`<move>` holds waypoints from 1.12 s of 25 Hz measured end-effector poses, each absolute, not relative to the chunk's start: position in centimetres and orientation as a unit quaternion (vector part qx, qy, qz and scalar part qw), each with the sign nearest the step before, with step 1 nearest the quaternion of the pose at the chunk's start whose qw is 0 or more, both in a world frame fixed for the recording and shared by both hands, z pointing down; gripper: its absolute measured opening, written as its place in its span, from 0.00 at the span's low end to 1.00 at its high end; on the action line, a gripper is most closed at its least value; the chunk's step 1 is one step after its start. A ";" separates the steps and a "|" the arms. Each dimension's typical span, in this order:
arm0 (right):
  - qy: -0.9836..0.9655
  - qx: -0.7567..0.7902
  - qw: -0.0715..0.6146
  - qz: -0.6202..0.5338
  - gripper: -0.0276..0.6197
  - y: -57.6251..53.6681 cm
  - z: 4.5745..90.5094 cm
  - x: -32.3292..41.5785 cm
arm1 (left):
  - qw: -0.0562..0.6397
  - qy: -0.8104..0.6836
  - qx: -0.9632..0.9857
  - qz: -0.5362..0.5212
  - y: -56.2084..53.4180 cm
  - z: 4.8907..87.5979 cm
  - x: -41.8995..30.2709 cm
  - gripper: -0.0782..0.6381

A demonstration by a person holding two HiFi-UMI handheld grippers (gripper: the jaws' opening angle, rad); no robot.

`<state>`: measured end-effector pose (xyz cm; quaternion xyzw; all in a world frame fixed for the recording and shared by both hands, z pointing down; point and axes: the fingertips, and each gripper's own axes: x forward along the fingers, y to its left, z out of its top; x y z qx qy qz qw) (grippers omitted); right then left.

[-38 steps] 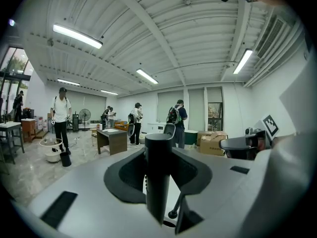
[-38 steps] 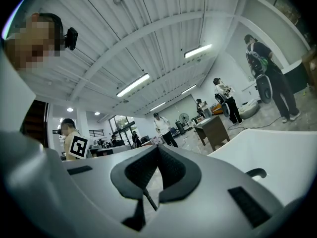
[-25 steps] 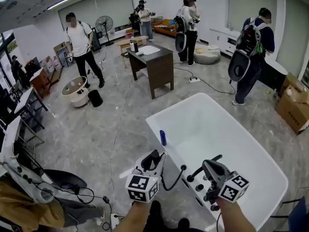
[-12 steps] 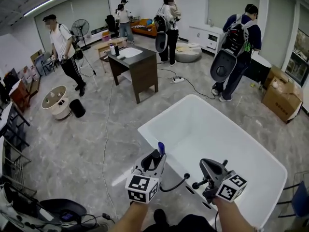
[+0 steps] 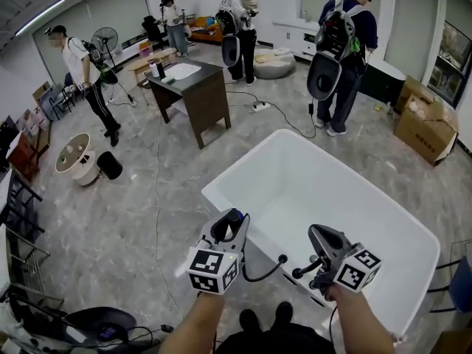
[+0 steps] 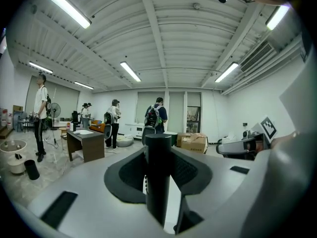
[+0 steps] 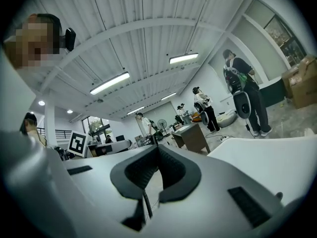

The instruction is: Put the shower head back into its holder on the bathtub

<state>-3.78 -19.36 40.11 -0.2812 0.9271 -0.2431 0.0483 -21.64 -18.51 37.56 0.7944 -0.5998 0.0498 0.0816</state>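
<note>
While left gripper [image 5: 230, 223] jaws pinch the black cylindrical shower head [image 6: 158, 172] by the near-left rim of the white bathtub [image 5: 247, 161] | right gripper [image 5: 318, 236] jaws pressed together, empty | advice: keep black hose [image 5: 265, 275] slack, lower it straight into holder.

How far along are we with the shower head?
Done: left gripper clamps the shower head. In hand: it's held at the tub's near edge, hose trailing to the rim. Left: seat it in its holder, which I can't pick out. Right gripper is shut.
</note>
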 end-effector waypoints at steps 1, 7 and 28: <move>0.927 -0.281 0.050 -0.243 0.07 -19.6 40.2 -3.4 | 0.078 -0.599 0.795 0.048 -18.8 37.3 -21.2 0.30; 0.931 -0.269 0.053 -0.242 0.07 -20.4 39.2 -4.6 | 0.060 -0.591 0.804 0.042 -21.5 34.3 -20.8 0.30; 0.923 -0.287 0.076 -0.243 0.07 -23.1 39.0 -2.2 | 0.029 -0.547 0.836 0.031 -25.8 29.7 -17.0 0.30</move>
